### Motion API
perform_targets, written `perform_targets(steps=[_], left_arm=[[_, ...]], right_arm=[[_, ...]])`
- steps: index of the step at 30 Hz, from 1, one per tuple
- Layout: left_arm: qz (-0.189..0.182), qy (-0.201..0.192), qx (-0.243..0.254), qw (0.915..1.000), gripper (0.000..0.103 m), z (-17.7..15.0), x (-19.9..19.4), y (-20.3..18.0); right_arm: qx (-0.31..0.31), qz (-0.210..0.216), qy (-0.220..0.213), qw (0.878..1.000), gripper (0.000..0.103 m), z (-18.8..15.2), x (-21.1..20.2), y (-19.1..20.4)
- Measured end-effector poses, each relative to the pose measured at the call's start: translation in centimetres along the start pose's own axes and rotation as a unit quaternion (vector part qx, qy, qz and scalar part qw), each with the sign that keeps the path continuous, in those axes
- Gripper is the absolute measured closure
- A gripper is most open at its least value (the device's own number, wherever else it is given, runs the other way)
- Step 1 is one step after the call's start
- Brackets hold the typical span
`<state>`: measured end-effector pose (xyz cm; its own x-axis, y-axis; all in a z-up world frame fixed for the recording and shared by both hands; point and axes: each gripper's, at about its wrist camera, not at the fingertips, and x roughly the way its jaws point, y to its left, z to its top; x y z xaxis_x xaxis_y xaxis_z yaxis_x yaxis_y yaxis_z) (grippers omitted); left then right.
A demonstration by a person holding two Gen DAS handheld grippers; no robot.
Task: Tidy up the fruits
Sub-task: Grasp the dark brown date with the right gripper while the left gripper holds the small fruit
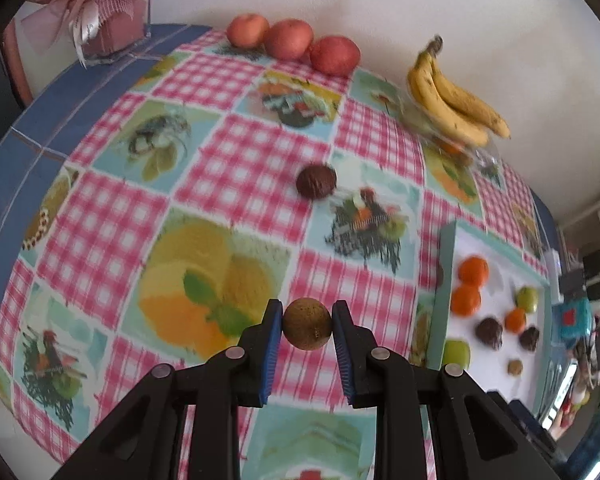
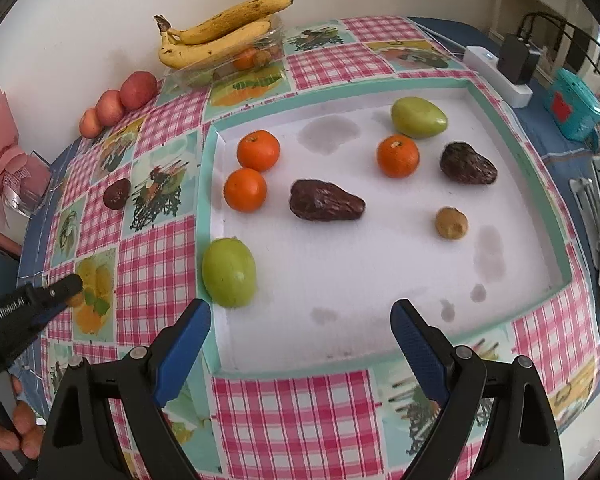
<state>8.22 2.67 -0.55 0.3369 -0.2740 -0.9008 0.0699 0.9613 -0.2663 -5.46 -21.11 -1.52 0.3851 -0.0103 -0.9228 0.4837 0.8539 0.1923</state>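
My left gripper (image 1: 307, 322) is shut on a small brown kiwi (image 1: 307, 323), held above the checked tablecloth left of the tray; it also shows in the right wrist view (image 2: 66, 292). My right gripper (image 2: 300, 320) is open and empty over the near edge of the white tray (image 2: 340, 312). In the tray lie three oranges (image 2: 258, 150), two green fruits (image 2: 229, 272), two dark avocados (image 2: 326, 200) and a kiwi (image 2: 451, 222). A dark avocado (image 1: 316, 181) lies on the cloth outside the tray.
Three red apples (image 1: 288, 39) line the wall at the back. Bananas (image 1: 452, 96) rest on a clear container (image 2: 236, 60) with more fruit. A pink bouquet (image 1: 100, 8) stands at the far left. A power strip (image 2: 500, 72) and teal box (image 2: 572, 104) lie right of the tray.
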Motion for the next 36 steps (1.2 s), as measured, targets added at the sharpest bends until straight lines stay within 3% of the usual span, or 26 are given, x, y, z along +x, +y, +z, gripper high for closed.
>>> perform_targets(steps=[11, 16, 23, 29, 30, 33, 36], left_arm=[[-0.009, -0.022, -0.054, 0.9982, 0.076, 5.5, 1.9, 2.5], [0.009, -0.028, -0.076, 0.9966, 0.076, 7.2, 2.5, 4.9], [0.034, -0.04, -0.099, 0.9937, 0.076, 8.4, 2.4, 8.5], [0.041, -0.048, -0.124, 0.9903, 0.076, 8.8, 1.9, 11.4], [0.04, -0.05, -0.128, 0.9898, 0.076, 8.9, 1.8, 11.8], [0.035, -0.052, -0.137, 0.9886, 0.076, 9.0, 1.7, 12.7], [0.03, -0.05, -0.142, 0.9881, 0.076, 8.9, 1.9, 13.1]], right_arm=[[-0.053, -0.018, -0.011, 0.998, 0.011, 3.5, 1.1, 3.5], [-0.105, -0.028, -0.035, 0.993, 0.011, 6.2, 1.5, 6.9], [-0.145, 0.012, -0.047, 0.988, 0.012, 8.2, 2.8, 12.5], [-0.174, 0.05, -0.043, 0.983, 0.024, 9.3, 4.8, 17.7], [-0.176, 0.054, -0.039, 0.982, 0.031, 9.4, 5.2, 18.3], [-0.176, 0.064, -0.02, 0.982, 0.033, 9.7, 6.9, 19.7], [-0.177, 0.063, -0.007, 0.982, 0.042, 9.8, 8.4, 20.6]])
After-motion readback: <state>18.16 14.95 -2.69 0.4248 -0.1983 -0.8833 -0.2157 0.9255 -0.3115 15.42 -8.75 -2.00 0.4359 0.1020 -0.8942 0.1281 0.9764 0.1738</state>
